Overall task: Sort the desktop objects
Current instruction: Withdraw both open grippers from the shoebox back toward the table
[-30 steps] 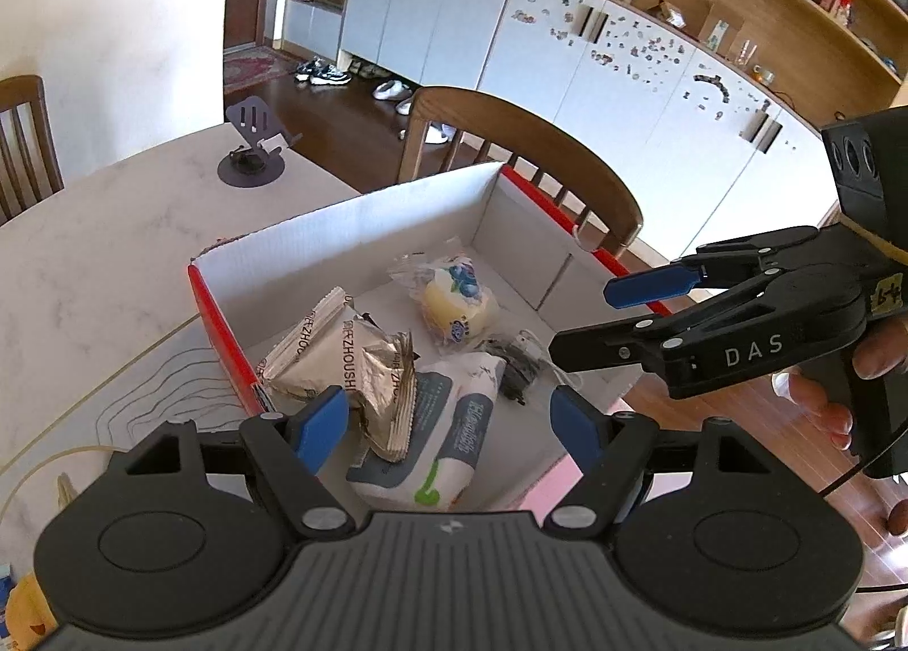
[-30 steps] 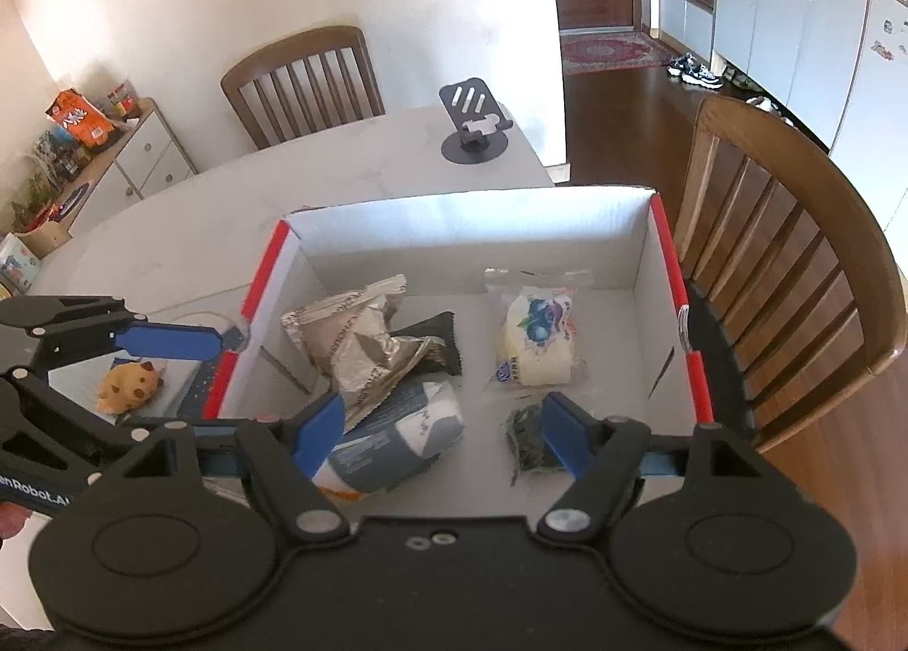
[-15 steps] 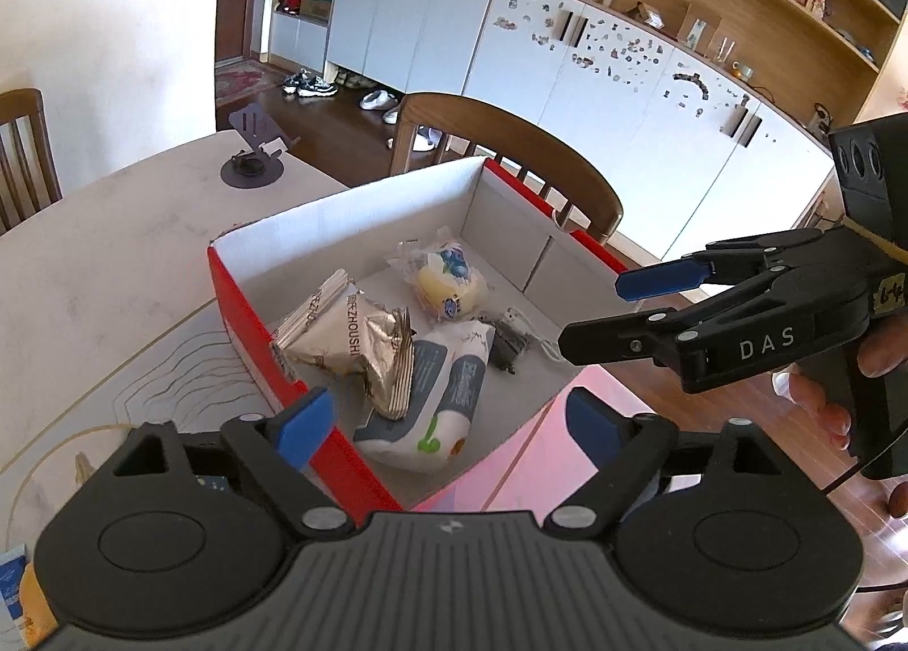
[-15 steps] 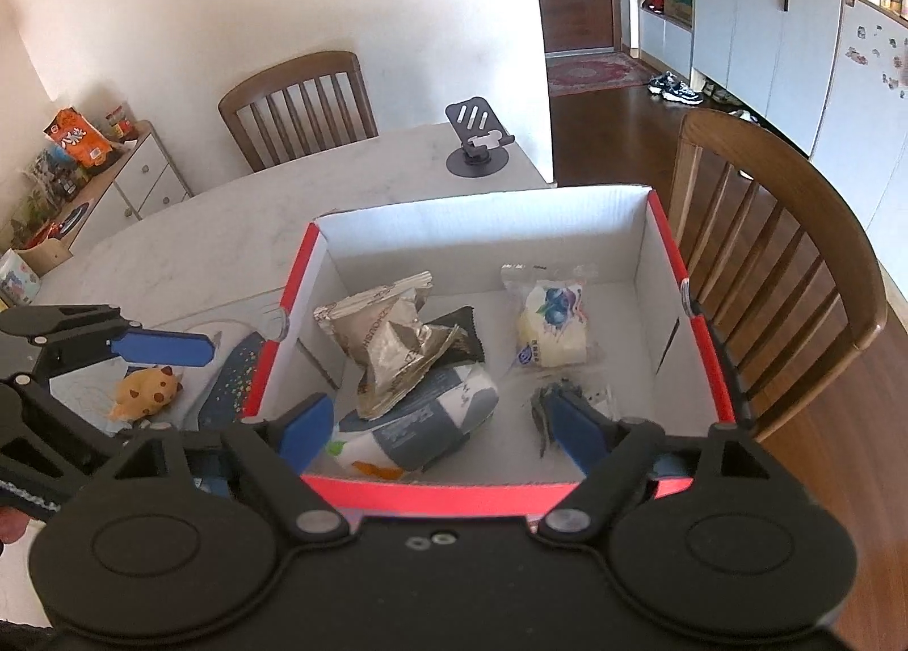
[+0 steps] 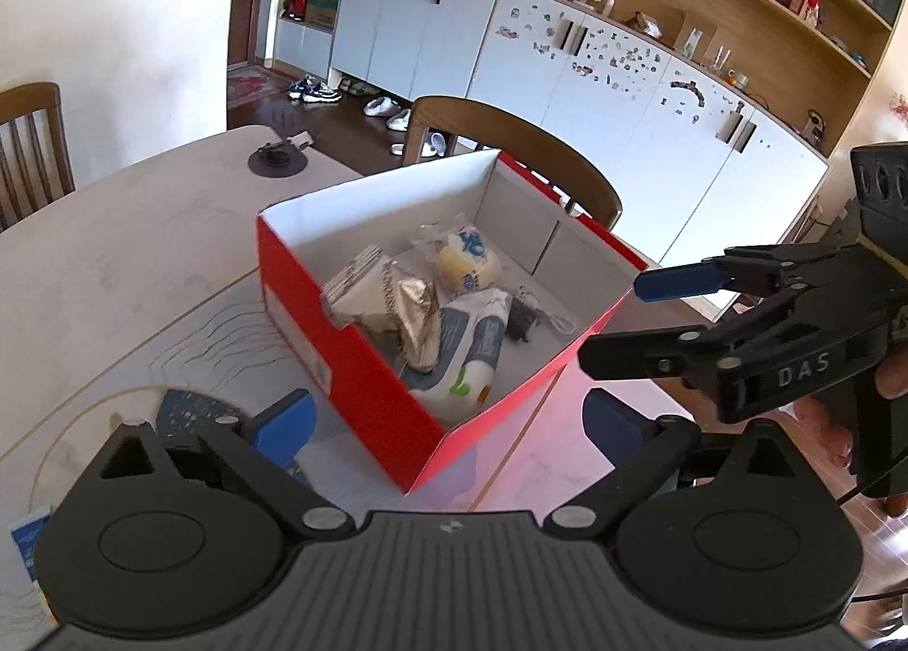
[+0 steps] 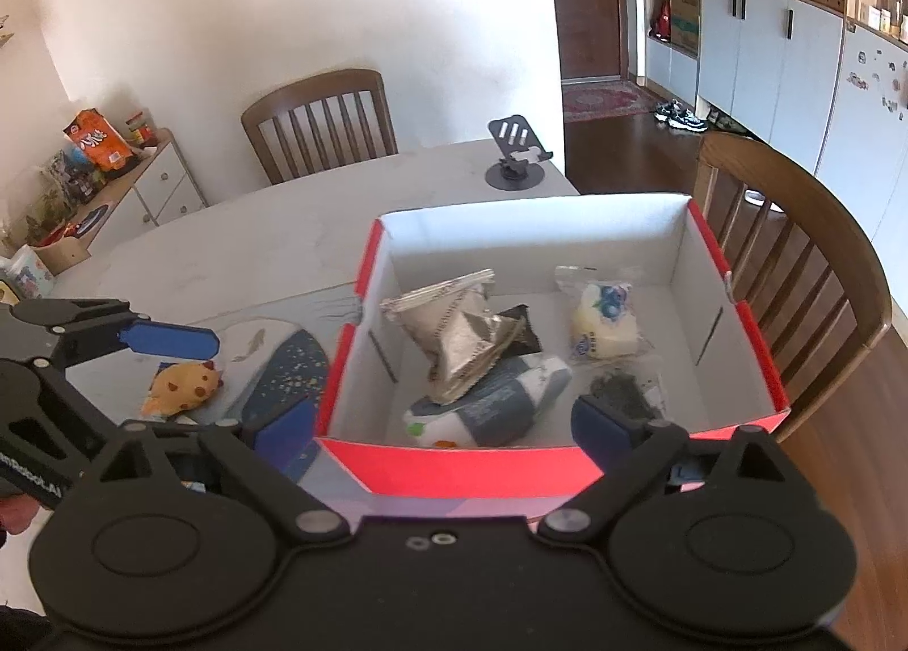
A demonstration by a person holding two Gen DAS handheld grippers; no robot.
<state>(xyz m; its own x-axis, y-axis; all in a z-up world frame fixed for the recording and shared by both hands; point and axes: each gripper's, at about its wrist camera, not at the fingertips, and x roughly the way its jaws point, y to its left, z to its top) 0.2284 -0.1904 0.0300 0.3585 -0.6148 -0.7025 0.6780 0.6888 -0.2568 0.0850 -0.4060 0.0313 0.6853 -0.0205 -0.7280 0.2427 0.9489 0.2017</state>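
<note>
Now both tongs are spreading their jaws wide, with nothing gripped between the blue pads. Left tongs (image 5: 448, 418) hover over the near corner of the red box (image 5: 352, 367); right tongs (image 6: 440, 427) hang above its near wall. On the tabletop (image 6: 238, 253) the box holds a foil bag (image 6: 454, 327), a wipes pack (image 6: 488, 401), a bun (image 6: 601, 322) in clear wrap and a dark packet (image 6: 624, 390). In the right view, at 9 o'clock of the box, a yellow toy (image 6: 181, 387) and a blue speckled item (image 6: 289, 373) lie on the tabletop; a phone stand (image 6: 513, 151) sits at 12 o'clock.
</note>
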